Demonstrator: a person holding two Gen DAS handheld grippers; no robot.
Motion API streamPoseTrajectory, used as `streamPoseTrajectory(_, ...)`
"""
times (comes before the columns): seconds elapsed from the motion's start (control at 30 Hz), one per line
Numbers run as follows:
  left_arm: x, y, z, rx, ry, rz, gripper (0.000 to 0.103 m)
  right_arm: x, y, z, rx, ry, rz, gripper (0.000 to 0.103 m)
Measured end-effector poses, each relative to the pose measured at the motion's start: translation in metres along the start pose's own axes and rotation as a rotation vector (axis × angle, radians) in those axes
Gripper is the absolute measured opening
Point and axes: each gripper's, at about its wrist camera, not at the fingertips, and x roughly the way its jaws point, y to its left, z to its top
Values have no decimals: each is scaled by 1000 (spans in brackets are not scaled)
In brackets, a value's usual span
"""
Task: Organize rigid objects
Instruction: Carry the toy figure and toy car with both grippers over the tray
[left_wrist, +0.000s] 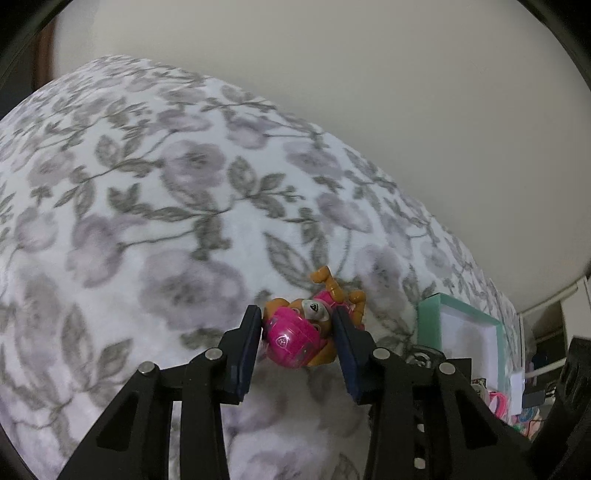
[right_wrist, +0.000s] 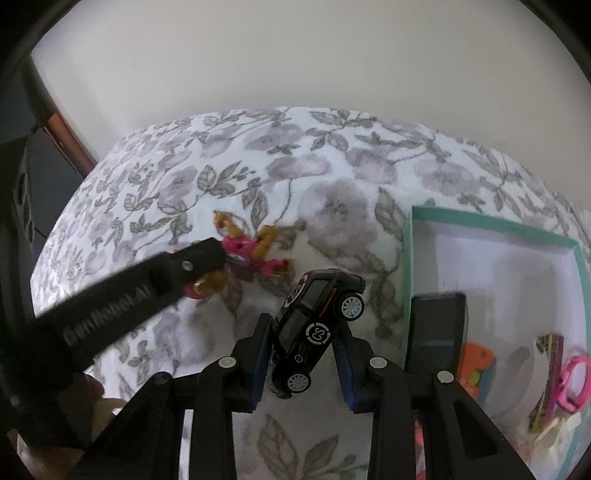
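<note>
A pink and orange toy dog figure (left_wrist: 301, 334) lies on the flowered blanket (left_wrist: 147, 221), and my left gripper (left_wrist: 297, 328) is shut on its pink helmeted head. In the right wrist view the same figure (right_wrist: 255, 254) shows at the left under the left gripper's black finger (right_wrist: 199, 262). My right gripper (right_wrist: 304, 345) is shut on a black toy car (right_wrist: 314, 328), held tilted above the blanket, just left of the box.
A mint-green box (right_wrist: 408, 258) with a white inside sits at the right on the blanket; it holds a dark block (right_wrist: 437, 325), an orange piece (right_wrist: 476, 360), a pink ring (right_wrist: 574, 384) and other small items. A pale wall rises behind.
</note>
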Motion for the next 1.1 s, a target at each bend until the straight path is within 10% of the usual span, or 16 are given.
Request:
streamPoseTrajectory(0.4, -67, 10, -11, -139, -30, -12, 41, -69, -3, -23, 100, -54, 85, 34)
streamPoseTrajectory(1.1, -190, -68, -65, 36, -199, -101, 41, -210, -42, -76, 149, -242, 80, 34)
